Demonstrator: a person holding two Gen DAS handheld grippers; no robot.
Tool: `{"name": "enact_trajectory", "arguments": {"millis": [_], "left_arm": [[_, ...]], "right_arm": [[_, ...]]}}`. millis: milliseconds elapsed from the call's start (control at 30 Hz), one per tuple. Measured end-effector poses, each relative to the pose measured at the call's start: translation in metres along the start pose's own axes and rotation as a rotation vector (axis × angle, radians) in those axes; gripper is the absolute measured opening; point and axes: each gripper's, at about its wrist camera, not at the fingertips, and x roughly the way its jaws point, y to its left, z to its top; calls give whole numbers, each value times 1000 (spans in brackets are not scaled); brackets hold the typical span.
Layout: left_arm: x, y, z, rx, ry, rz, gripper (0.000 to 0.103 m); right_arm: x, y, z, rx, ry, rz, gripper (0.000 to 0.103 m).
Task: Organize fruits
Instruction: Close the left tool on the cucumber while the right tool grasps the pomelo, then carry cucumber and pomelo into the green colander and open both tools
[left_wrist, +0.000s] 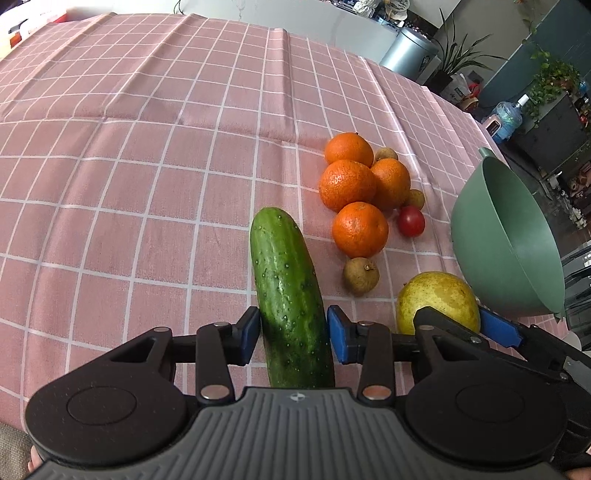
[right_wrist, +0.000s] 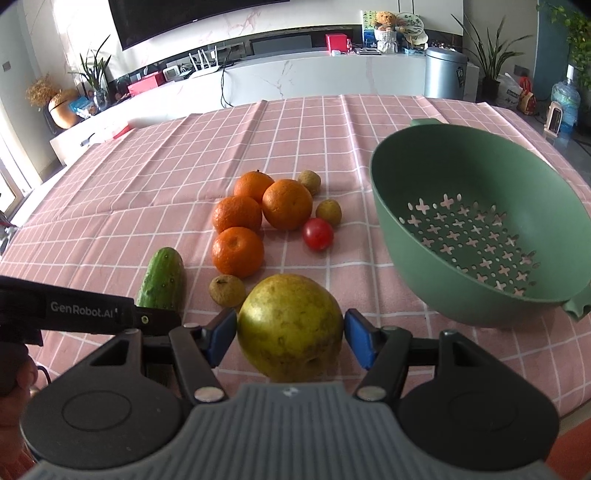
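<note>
The left gripper (left_wrist: 293, 334) sits low over the pink checked tablecloth (left_wrist: 147, 155), pointing forward across the table, with the cucumber (left_wrist: 290, 295) lying lengthwise between its blue pads (left_wrist: 246, 336). The left pad touches the cucumber's skin; the right pad stands just beside it, so the jaws are narrow around the cucumber, though from this angle it is hard to tell whether they press it firmly.

The right gripper (right_wrist: 290, 338) is held just to the right of the left one, level and aimed the same way. Its blue pads (right_wrist: 360, 341) flank the yellow-green pear (right_wrist: 290, 330), which fills the gap between them; both pads appear to meet the fruit's sides, the jaws set fairly wide to fit it.

Beyond the pear, four oranges (right_wrist: 238, 251) cluster together on the cloth, touching one another. A red tomato (right_wrist: 317, 233) lies just beside them on the right, and small brown longans (right_wrist: 227, 290) are scattered around the group, one close to the pear and the cucumber's far end. The green colander (right_wrist: 480, 229) stands to the right of the fruit, tilted toward the camera, its perforated bottom showing.
</note>
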Motion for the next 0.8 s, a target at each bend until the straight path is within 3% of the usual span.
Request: {"name": "enact_trajectory", "arguments": {"millis": [167,367,800], "left_arm": [[1,-2,0,21,-15,11,45],[-6,-8,-5,56,-47,-2,43],[-64,-67,-5,170,-191,-105,42]], "right_arm": [[8,-7,0,46,30,57,61],[5,-4,-1,36,28,48,60],[-66,-25,4,41,-115,47,60]]}}
